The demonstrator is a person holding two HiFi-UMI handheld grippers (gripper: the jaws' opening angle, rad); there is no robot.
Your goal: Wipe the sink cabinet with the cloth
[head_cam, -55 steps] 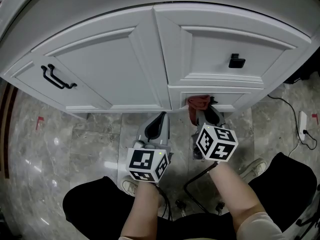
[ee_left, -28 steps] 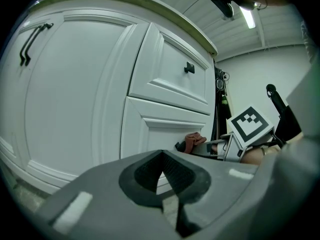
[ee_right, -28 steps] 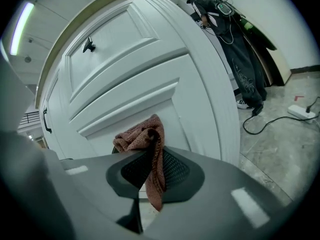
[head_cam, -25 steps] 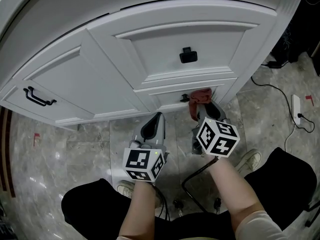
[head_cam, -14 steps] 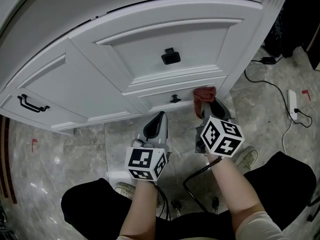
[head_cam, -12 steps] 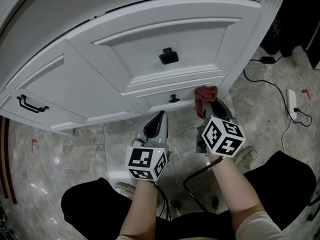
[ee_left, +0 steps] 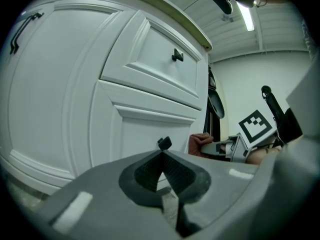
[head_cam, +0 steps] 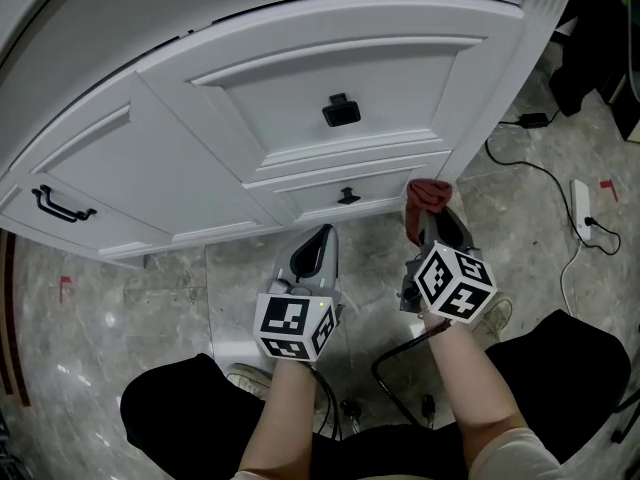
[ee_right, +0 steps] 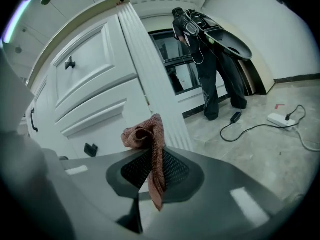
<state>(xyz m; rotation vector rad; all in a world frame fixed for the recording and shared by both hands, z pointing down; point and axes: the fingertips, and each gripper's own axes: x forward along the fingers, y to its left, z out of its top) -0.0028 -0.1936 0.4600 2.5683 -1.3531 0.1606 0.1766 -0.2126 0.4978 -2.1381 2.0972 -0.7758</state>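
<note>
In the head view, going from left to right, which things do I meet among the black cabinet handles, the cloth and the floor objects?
Black bar handle → square black knob → red cloth → white power strip.

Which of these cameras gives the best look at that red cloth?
The right gripper view: the red cloth sits close and central, pinched in the right hand-held gripper. The head view shows a small bunch by the corner of the cabinet; the left gripper view, just a sliver.
</note>
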